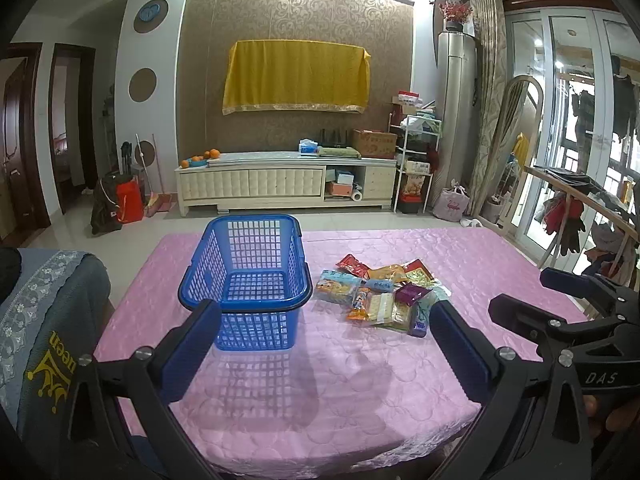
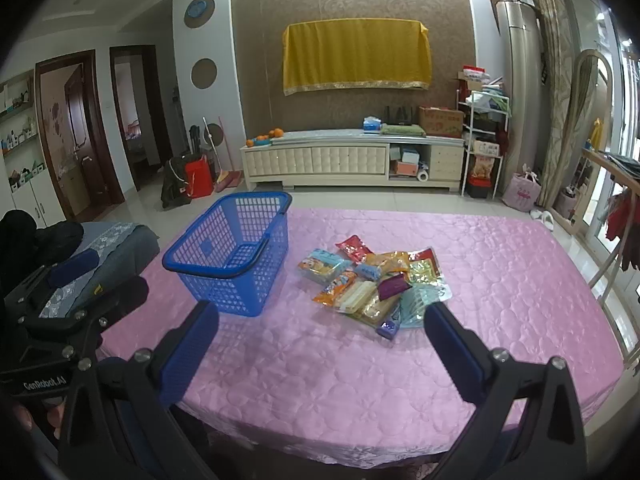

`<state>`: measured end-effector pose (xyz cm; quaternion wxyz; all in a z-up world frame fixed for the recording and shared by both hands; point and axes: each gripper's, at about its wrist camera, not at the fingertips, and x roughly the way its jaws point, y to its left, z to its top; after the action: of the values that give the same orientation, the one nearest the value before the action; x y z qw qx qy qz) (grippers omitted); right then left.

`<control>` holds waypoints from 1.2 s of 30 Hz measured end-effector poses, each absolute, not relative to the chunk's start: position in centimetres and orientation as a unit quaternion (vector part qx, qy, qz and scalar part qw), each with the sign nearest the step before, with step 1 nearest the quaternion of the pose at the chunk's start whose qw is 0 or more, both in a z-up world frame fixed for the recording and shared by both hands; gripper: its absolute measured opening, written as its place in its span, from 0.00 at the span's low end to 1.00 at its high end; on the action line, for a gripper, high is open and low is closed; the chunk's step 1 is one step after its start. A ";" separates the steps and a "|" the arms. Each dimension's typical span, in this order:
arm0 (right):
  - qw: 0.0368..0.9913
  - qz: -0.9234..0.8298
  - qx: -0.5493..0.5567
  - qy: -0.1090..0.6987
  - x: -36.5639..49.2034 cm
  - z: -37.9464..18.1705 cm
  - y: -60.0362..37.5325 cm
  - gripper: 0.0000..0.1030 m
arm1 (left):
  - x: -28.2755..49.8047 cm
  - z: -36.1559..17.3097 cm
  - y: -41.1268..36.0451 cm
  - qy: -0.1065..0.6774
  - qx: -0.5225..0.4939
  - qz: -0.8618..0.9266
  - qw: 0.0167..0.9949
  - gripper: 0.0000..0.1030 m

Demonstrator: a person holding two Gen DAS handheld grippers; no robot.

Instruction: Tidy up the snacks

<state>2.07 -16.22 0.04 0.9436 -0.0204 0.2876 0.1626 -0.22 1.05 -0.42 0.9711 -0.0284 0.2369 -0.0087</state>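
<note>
Pink quilted satin cloth [image 1: 460, 264] covers the table that fills the lower half of both views, and on it stand the two things of the task. A blue plastic lattice basket [image 1: 250, 276], rectangular and upright, sits left of centre in the left wrist view; its dark handles lie folded down along the rim, and nothing can be seen inside it. Just right of it, apart from its wall, lies a loose heap of small snack packets [image 1: 382, 294] in red, orange, yellow, pale blue and purple wrappers, some overlapping. In the right wrist view the same basket [image 2: 232, 256] appears at centre left and the heap [image 2: 376, 280] at centre. The left gripper [image 1: 324, 320] reaches in from the bottom of its own frame, its blue-padded fingers spread wide with only cloth between them, one tip overlapping the basket's near rim in the picture, the other at the right edge of the heap. The right gripper [image 2: 320, 322] is likewise spread wide and holds nothing, hanging above the cloth near the heap. Each gripper also shows at the side edge of the other's view. Behind, a yellow draped cloth [image 1: 296, 76] hangs on the patterned wall above a long cream cabinet [image 1: 286, 184].
</note>
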 end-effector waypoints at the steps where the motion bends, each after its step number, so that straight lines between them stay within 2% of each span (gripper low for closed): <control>1: 0.944 0.163 -0.021 0.288 2.0 0.1 -16.2 1.00 | -0.2 -0.4 1.1 0.237 -0.028 -0.008 0.971 1.00; 36: 0.940 0.167 -0.016 0.297 2.8 0.3 -16.3 1.00 | 0.8 0.1 1.0 0.241 -0.030 -0.021 0.970 1.00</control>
<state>2.78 -16.30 0.34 0.9400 -0.0161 0.2974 0.1667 0.75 1.01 0.13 0.9699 -0.0298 0.2406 -0.0215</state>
